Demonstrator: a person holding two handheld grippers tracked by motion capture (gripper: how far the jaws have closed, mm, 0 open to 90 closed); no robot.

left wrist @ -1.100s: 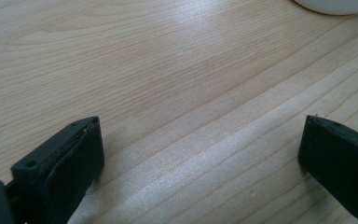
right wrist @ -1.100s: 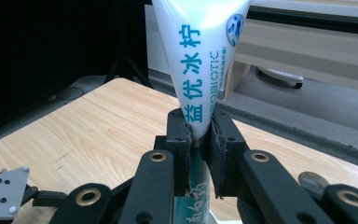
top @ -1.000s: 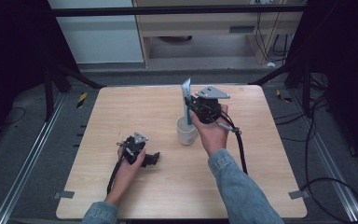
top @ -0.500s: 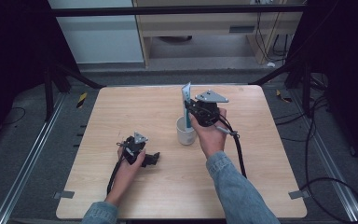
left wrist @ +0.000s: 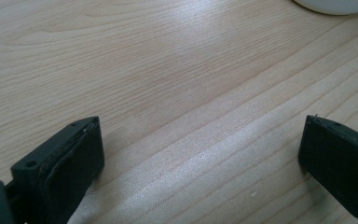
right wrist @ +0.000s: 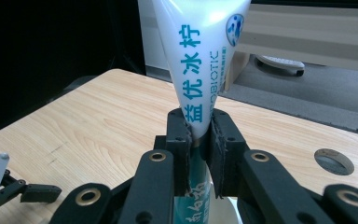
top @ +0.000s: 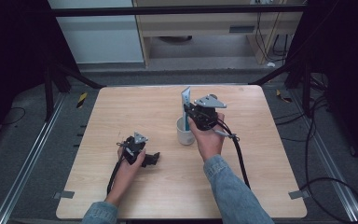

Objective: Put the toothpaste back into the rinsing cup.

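Observation:
A white and teal toothpaste tube (top: 185,99) stands upright, crimped end up, with its lower end down in a white cup (top: 183,136) near the table's middle. My right gripper (top: 192,116) is shut on the tube just above the cup's rim. In the right gripper view the pads pinch the tube (right wrist: 200,56) low on its body, at my right gripper (right wrist: 199,133). My left gripper (top: 154,158) rests on the wooden table (top: 121,112) at the front left, jaws open and empty. In the left gripper view my left gripper (left wrist: 200,135) has bare wood between its jaws.
The cup's base (left wrist: 335,4) shows at the top right of the left gripper view. A round hole (right wrist: 334,161) sits in the tabletop in the right gripper view. Black cables trail from both grippers toward the front edge. Dark stands flank the table.
My right hand has sunk a little with the tube, bringing its lower end down into the cup. The left hand has stayed put.

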